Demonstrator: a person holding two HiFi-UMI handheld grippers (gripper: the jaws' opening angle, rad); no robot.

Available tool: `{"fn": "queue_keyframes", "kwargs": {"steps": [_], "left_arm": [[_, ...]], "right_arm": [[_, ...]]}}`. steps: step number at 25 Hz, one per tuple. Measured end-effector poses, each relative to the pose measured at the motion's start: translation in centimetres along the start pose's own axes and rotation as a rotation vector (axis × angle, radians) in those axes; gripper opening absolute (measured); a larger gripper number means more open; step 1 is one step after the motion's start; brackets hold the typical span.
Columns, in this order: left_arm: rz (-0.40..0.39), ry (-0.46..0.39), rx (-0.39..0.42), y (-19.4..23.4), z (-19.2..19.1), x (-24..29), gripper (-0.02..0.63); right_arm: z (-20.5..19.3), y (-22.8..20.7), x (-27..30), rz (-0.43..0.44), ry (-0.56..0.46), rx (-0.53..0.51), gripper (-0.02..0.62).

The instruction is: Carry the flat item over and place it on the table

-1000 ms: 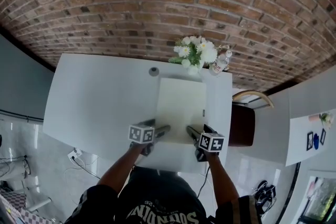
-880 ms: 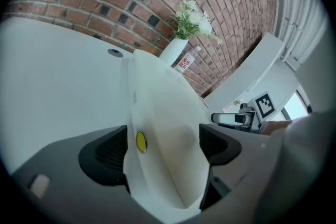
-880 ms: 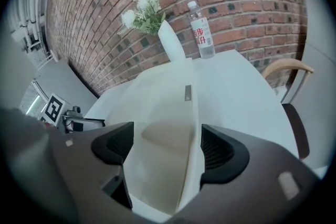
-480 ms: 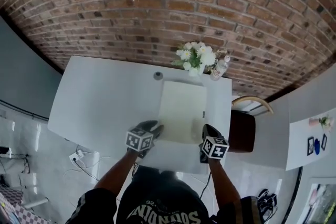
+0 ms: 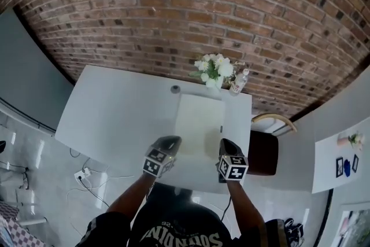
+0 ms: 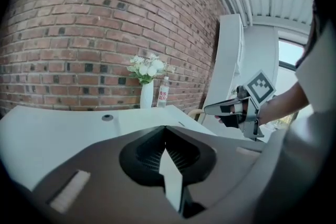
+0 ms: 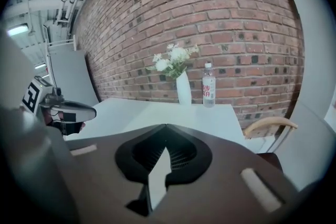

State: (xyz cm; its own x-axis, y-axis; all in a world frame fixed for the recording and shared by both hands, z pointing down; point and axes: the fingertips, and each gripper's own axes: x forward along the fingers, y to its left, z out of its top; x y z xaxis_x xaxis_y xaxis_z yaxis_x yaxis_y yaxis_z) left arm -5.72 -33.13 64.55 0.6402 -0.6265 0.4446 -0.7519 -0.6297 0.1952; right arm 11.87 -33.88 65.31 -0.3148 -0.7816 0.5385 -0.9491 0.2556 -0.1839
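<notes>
Flat item (image 5: 199, 124) lies on the white table (image 5: 115, 118) between two grippers, both with jaws closed together. The left gripper (image 5: 170, 142) is just beside its 7 o'clock corner, the right gripper (image 5: 225, 144) its 5 o'clock corner. Its long axis runs 6 to 12 o'clock. Bare tabletop spreads toward 9 o'clock. Flowers (image 5: 215, 69) and a bottle (image 5: 237, 83) stand near its 12 o'clock edge.

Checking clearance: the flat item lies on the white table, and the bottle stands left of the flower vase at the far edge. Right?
No: the bottle stands right of the flower vase, not left, as the right gripper view shows. The rest holds: the flat item lies on the white table, with the vase at the far edge.
</notes>
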Motion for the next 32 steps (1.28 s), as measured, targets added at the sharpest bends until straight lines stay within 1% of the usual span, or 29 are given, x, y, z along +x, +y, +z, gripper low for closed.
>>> {"fn": "queue_keyframes", "kwargs": {"steps": [6, 9, 11, 16, 21, 32], "left_arm": [[0.012, -0.115, 0.042, -1.1, 6.0, -1.2, 0.008], [0.021, -0.17, 0.063, -1.3, 9.1, -1.8, 0.008], [0.019, -0.202, 0.061, -1.3, 10.9, -2.2, 0.008], [0.023, -0.247, 0.066, -1.2, 13.6, -3.1, 0.008], [0.025, -0.257, 0.077, -1.3, 14.3, -3.8, 0.008], [0.01, -0.229, 0.062, -1.2, 13.4, -3.8, 0.008]], "right_arm": [[5.8, 2.4, -2.3, 0.056, -0.137, -0.106, 0.0], [9.2, 3.3, -3.6, 0.074, -0.212, -0.122, 0.0], [11.2, 3.8, -4.4, 0.083, -0.256, -0.133, 0.0], [14.7, 5.1, -6.1, 0.096, -0.33, -0.172, -0.002], [15.4, 5.9, -6.7, 0.106, -0.345, -0.179, -0.002], [14.7, 6.2, -6.4, 0.113, -0.331, -0.17, -0.002]]}}
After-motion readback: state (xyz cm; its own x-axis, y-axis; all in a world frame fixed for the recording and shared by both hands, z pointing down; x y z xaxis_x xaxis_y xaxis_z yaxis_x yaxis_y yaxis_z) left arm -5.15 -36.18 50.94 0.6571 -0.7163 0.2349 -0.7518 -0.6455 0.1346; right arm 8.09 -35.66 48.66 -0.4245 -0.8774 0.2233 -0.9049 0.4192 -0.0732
